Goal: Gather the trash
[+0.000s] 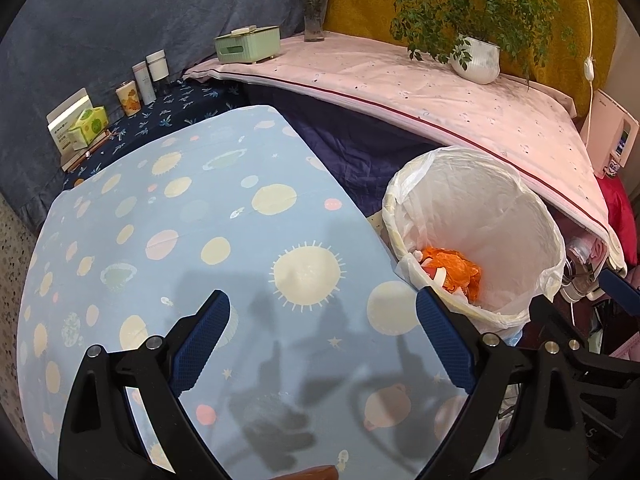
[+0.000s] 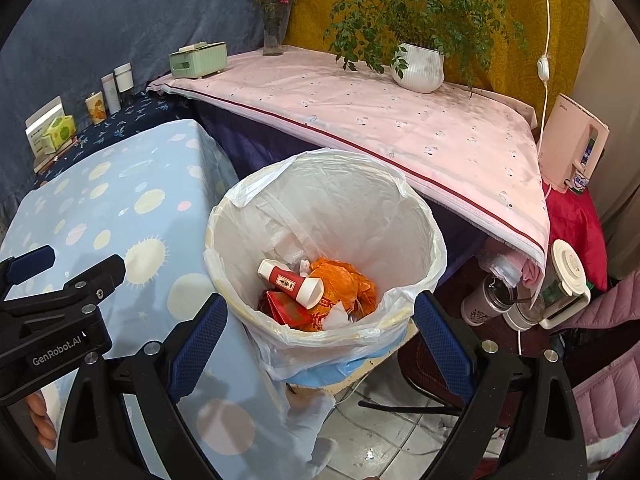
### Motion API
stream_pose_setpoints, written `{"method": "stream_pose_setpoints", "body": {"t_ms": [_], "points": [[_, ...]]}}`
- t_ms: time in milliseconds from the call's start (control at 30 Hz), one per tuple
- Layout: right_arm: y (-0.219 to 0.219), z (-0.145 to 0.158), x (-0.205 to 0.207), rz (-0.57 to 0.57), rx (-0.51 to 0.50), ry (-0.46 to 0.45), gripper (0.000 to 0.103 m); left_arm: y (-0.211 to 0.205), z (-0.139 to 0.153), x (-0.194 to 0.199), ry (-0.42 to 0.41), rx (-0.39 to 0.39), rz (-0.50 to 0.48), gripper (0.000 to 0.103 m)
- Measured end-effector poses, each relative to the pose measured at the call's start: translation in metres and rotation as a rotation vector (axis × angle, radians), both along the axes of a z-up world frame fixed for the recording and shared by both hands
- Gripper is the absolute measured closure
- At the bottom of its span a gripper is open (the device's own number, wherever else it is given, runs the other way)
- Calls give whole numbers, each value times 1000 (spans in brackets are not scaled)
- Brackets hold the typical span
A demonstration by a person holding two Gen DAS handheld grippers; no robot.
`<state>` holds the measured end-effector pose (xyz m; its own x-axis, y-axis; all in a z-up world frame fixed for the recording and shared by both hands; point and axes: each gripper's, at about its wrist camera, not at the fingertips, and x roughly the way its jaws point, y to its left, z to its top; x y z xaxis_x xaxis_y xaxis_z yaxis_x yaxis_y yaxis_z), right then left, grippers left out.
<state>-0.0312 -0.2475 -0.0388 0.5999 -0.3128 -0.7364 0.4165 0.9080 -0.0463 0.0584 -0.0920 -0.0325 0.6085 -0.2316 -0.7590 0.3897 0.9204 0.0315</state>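
Note:
A bin lined with a white plastic bag stands beside the blue table. Inside lie a crumpled orange wrapper, a red and white tube and a red packet. My right gripper hangs open above the bin's near rim with nothing between its fingers. My left gripper is open over the blue tablecloth, left of the bin, and holds nothing. It also shows at the left edge of the right wrist view as the left gripper.
A pink-covered table behind the bin carries a potted plant, a flower vase and a green tissue box. Cartons and cups line the dark shelf. Bottles and a jug stand right of the bin; cables cross the tiled floor.

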Motion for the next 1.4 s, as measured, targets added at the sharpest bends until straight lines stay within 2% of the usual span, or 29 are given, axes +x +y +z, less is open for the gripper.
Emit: {"method": "stream_pose_setpoints", "body": {"t_ms": [1400], "points": [[-2,-4,-1,5,1,8,12,0,-3,-4,11,2,16,13]]}}
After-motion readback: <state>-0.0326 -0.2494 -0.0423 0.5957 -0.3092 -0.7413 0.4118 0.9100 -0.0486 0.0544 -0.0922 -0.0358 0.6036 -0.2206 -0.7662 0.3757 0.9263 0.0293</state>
